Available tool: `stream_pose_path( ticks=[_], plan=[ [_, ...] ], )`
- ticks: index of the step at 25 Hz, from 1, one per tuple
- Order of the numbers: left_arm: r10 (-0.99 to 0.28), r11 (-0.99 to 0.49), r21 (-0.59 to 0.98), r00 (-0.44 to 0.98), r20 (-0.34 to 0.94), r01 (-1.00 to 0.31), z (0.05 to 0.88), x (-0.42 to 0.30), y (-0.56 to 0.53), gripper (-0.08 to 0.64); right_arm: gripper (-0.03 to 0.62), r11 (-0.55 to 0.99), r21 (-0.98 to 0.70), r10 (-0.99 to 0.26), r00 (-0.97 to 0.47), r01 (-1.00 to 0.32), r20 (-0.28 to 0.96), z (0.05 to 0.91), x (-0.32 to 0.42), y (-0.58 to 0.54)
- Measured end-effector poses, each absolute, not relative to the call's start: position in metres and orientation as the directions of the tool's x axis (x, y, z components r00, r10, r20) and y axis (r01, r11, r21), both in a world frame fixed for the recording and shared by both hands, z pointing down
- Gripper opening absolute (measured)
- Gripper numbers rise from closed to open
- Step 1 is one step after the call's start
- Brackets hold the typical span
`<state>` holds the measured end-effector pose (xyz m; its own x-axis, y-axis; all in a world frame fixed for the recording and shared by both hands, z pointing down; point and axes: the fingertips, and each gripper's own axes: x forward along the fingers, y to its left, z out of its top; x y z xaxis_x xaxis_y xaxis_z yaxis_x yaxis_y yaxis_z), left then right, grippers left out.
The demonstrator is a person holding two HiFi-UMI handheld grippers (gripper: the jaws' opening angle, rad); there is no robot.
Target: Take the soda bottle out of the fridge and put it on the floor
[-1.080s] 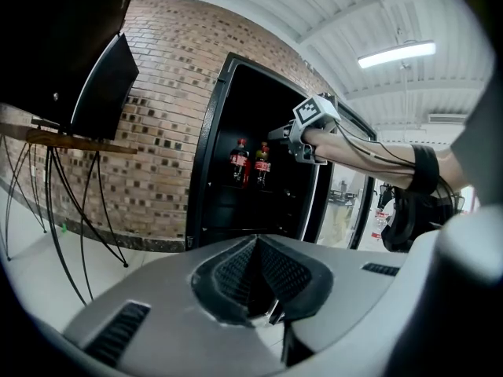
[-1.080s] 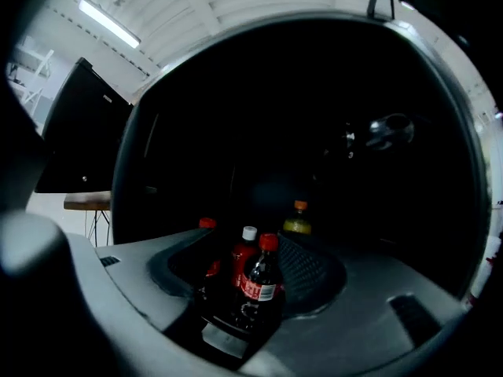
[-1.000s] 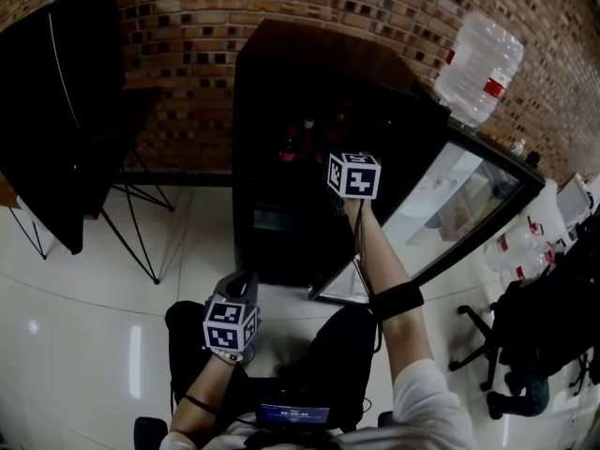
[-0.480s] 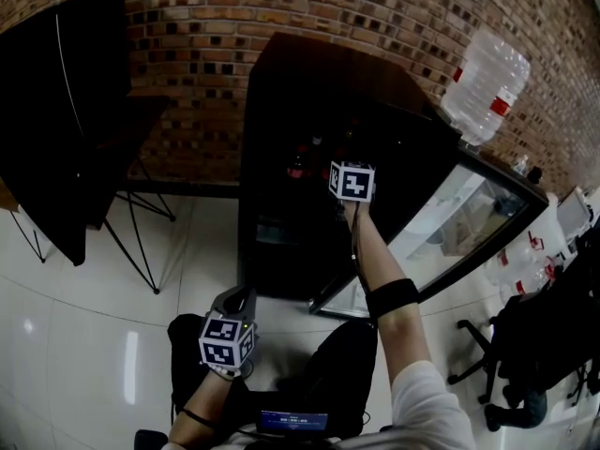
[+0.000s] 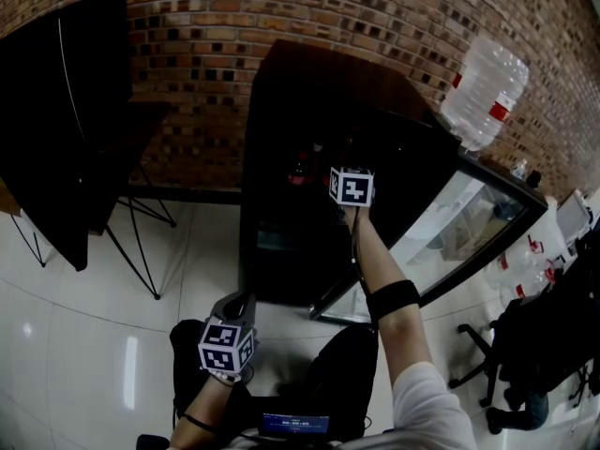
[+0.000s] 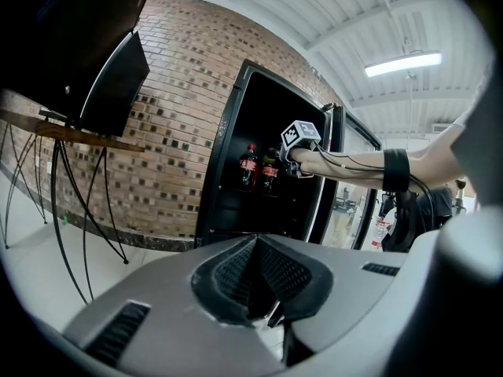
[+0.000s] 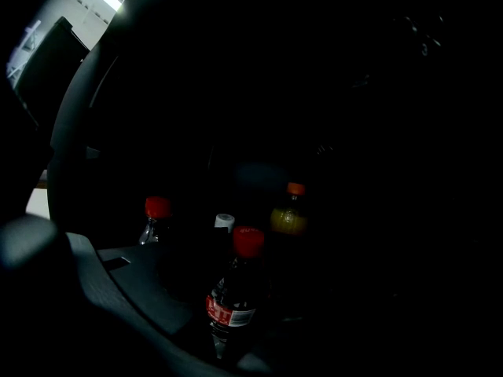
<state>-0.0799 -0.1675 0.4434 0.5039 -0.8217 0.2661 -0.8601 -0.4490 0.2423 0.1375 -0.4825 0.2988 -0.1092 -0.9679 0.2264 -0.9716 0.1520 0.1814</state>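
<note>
**A:** Status on the tongs?

**B:** My right tongs are inside the open fridge, at shelf level. The soda bottle stands upright on the shelf between the jaws; it has a red cap and a red label. The jaws have just been closing. One jaw sits right by the bottle's lower body, the other is lost in the dark. I can't tell if they press on it.

**A:** Left?

**B:** My left tongs hang down by my knee, well apart from the fridge. The jaws are together with nothing in them.

**A:** Anything else on that shelf?

**B:** Three more, all upright. A red-capped bottle is off to the left, a white-capped bottle just behind, and an orange-capped bottle further back on the right.

**A:** Door? Surroundings?

**B:** The fridge door is swung wide to my right. A water jug shows just past the fridge's top right corner. The floor is glossy white tile.
</note>
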Motion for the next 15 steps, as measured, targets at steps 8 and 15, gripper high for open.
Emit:
stream_pose_path(
  ticks=[8, 15],
  plan=[
    [-0.823, -0.449, 0.239, 0.503, 0.264, -0.861, 0.441, -0.081, -0.165, 0.002, 0.156, 0.177, 0.179, -0.964, -0.133, -0.968, 0.23, 0.295, 0.136, -0.475],
    [-0.818, -0.466, 0.232, 0.515, 0.256, -0.854, 0.436, -0.075, -0.162, 0.002, 0.156, 0.241, 0.194, -0.959, -0.202, -0.951, 0.2, 0.278, 0.12, -0.44]
  ],
)
